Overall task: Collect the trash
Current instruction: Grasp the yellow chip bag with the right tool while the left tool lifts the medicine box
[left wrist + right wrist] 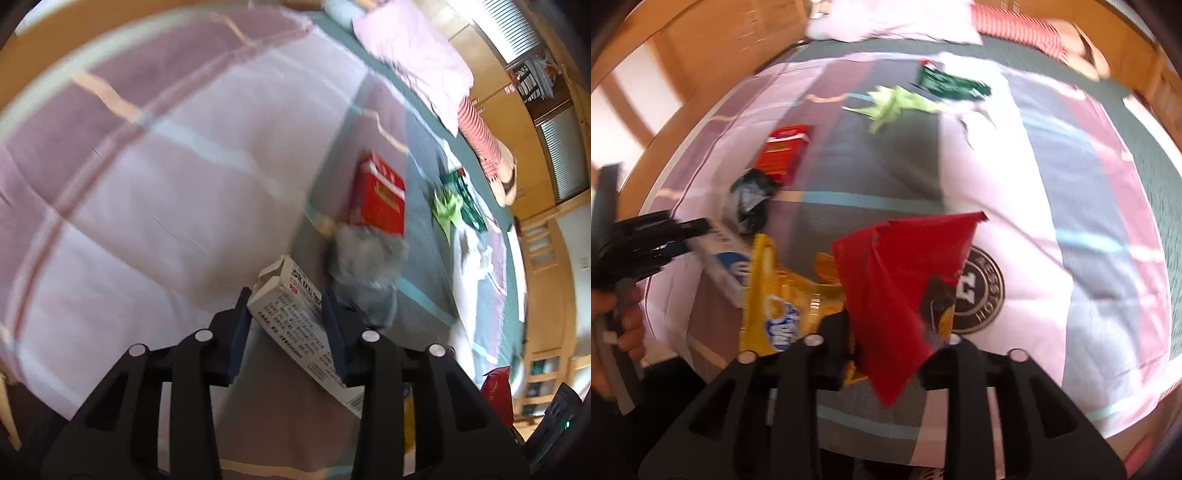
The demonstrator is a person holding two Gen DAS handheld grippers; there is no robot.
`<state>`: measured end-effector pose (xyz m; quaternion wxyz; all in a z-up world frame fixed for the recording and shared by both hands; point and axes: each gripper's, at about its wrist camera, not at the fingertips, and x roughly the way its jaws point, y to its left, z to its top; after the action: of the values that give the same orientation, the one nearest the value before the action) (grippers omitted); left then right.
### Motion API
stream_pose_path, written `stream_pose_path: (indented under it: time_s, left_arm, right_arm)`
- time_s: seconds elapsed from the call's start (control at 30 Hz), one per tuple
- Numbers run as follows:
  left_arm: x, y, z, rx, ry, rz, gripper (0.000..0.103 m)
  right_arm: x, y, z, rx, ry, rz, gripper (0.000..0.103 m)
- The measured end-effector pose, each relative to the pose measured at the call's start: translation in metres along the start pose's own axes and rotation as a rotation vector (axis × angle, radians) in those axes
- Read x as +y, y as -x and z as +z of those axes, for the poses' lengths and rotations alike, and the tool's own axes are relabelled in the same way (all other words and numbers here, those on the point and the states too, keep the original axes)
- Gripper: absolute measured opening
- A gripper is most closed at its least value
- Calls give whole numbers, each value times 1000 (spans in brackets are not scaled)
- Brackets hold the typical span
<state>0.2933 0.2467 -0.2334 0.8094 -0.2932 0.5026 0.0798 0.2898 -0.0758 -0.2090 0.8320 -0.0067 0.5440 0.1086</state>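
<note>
Left wrist view: blurred bed quilt [147,177]; left gripper [286,325] clamps a white printed carton [295,317], its lower end cut off. Right gripper [886,343], pads hidden, grasps a red wrapper [897,280] and a yellow packet [775,306].

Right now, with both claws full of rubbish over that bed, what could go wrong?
The left gripper pinches the white carton skewed between its pads, so it may twist free. The right gripper holds a red wrapper and a yellow snack bag together; one might slide out. Both views are blurred, so the red box or green wrapper could be missed.
</note>
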Motion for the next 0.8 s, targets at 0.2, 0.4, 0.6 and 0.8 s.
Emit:
stream_pose_path:
  time_s: [0.2,0.4,0.6,0.8]
  left_arm:
    - [20,21,9,-57,69,69,73]
    - [22,23,6,-1,97,-1,82]
    - [6,12,-4,73,35,-38,86]
    - [-9,-8,-14,126,-20,-1,86]
  right_arm:
    - [-18,1,2,-34,-123,-135,72]
    - [12,7,0,-40,-52,59,84]
    - [58,-44,-8,123,95,43,88]
    - [67,-46,-11,100,52,84,32]
